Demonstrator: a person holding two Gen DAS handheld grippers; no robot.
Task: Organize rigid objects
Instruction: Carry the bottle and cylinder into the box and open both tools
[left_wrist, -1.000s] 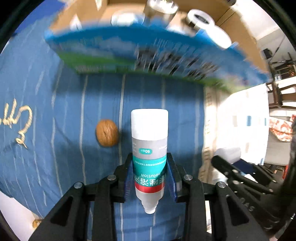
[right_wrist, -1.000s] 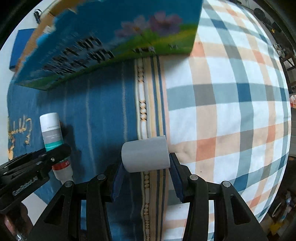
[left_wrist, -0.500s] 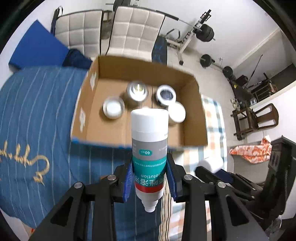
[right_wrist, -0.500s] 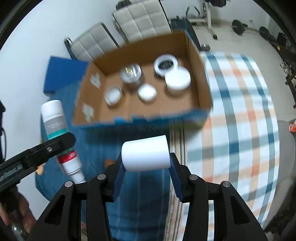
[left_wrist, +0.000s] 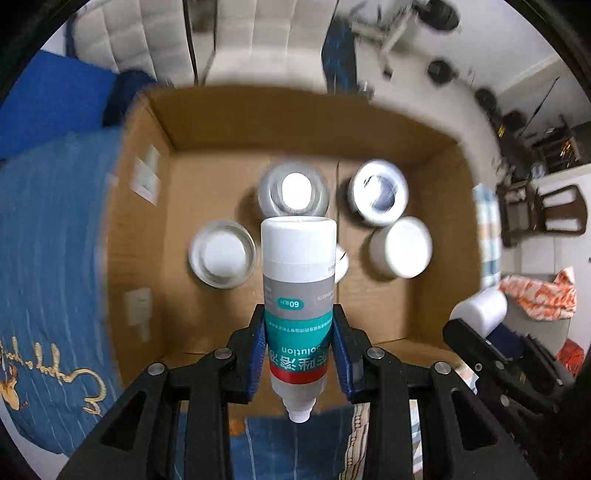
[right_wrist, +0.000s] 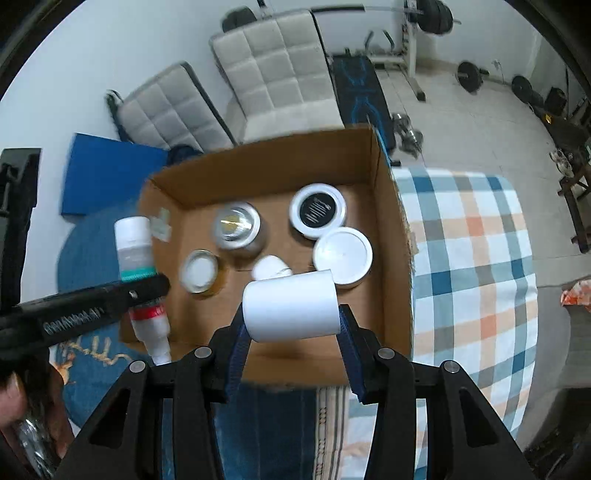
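A cardboard box (right_wrist: 391, 258) stands open on a cloth-covered bed: blue striped cloth (left_wrist: 55, 258) on the left, checked cloth (right_wrist: 472, 280) on the right. Padded chairs (right_wrist: 273, 70) stand beyond its far wall.

Both hands carry their tongs steeply downward over the near half of the box. The left tongs (left_wrist: 300, 360) hang above the box's middle, pinching a tall solution bottle (left_wrist: 298, 295) by its teal label. The bottle's long axis runs along the tongs: white cap toward the box floor and away from the hand, narrow nozzle end back toward the hand. From the right wrist view the same bottle (right_wrist: 138, 273) stands at the box's left edge, held by the left tongs (right_wrist: 146, 291), and a bit of the person's hand (right_wrist: 11, 402) shows at lower left.

The right tongs (right_wrist: 291, 321) pinch a white cylinder (right_wrist: 291, 306) crosswise, its long axis lying left to right between the blue pads, over the box's near wall.

On the box floor lie a white-lidded tub (right_wrist: 342, 254) at the right, a round tin with a dark top (right_wrist: 317, 210) beyond it, a shiny metal can (right_wrist: 237, 225) mid-far, a small jar (right_wrist: 199, 271) at the left, and a small white piece (right_wrist: 269, 267) in the middle, partly hidden.
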